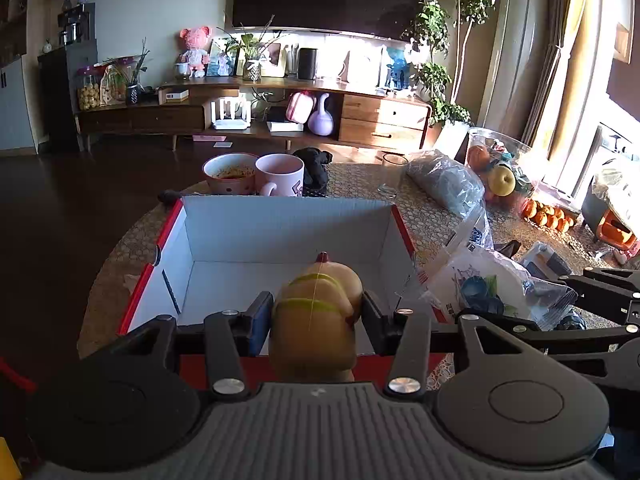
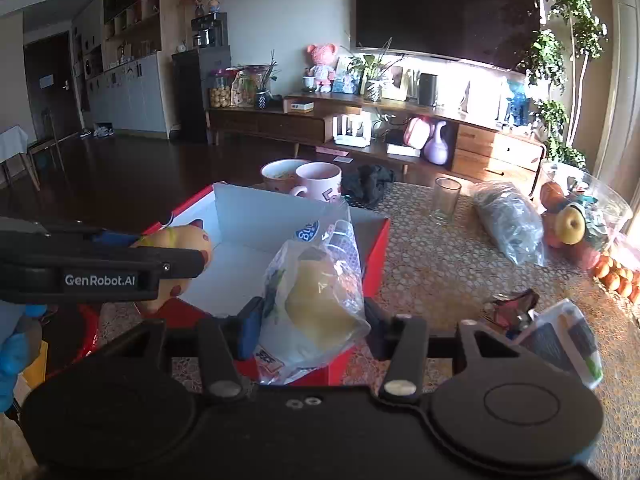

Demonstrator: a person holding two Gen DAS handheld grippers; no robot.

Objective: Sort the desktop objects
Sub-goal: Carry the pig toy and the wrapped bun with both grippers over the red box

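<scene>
Here the left tool [image 1: 316, 312] squeezes a yellow toy [image 1: 316, 320] over the box [image 1: 280, 232]; the right tool [image 2: 312, 316] squeezes a bag [image 2: 312, 296], its contents blurry.

White lettering "GenRobot.AI" is printed on the side of the black plastic left gripper [image 2: 170, 258], as shown in the right wrist view. The blue round label on the clear plastic snack bag [image 2: 316, 300] and the dark print on the pink ceramic mug [image 1: 280, 174] carry characters too distorted to read.
</scene>
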